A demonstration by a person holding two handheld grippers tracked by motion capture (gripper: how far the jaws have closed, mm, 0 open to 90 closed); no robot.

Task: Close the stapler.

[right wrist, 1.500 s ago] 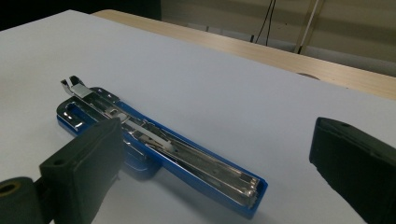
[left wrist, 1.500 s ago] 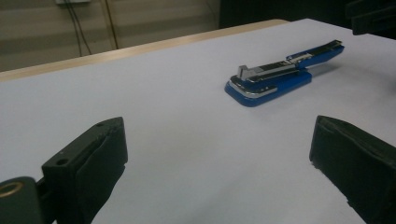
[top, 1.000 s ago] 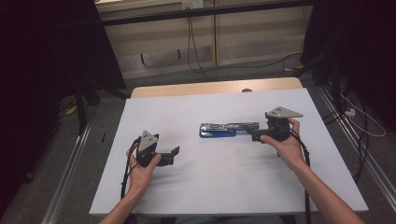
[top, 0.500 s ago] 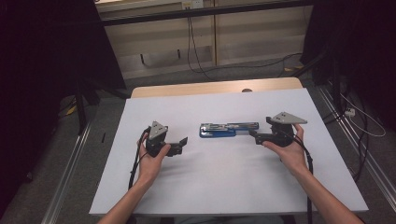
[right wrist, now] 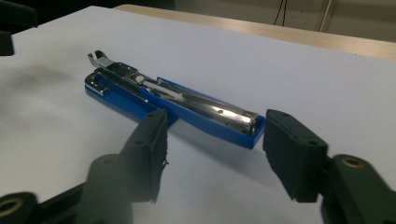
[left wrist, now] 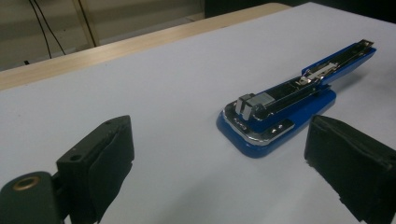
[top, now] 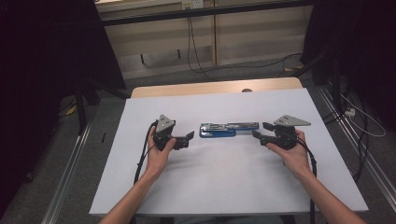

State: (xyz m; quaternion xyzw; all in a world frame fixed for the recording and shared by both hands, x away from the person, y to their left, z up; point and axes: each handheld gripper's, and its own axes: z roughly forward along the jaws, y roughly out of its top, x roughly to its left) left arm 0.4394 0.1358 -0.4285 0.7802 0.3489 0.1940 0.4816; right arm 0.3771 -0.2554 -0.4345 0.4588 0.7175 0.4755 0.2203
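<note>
High view is showing me one blue stapler [top: 229, 129] lying lengthwise across the middle of the white sheet [top: 224, 186] that is covering the table, and my two grippers are flanking it, one at each end. I am judging that layout as deliberate: the stapler is lying opened out flat, its metal magazine exposed on top, so each end is offering a low edge to pinch.

I am holding the left gripper [top: 188, 138] just left of the stapler's wide end, apart from it. In the left gripper view its jaws are standing wide and released, with bare sheet between them and the stapler [left wrist: 285, 109] sitting a little farther off, toward the right jaw.

I am holding the right gripper [top: 259, 132] at the stapler's narrow right end. Its jaws have just been closing, and the right gripper view is showing them half drawn in and straddling the stapler's near tip [right wrist: 243, 126]. The pads are not pressing on it yet, so nothing is being grasped, as far as I can judge.

Counting up: one stapler, one sheet, two grippers, two hands. A wooden table edge [top: 210, 88] is peeking out beyond the far side of the sheet.
</note>
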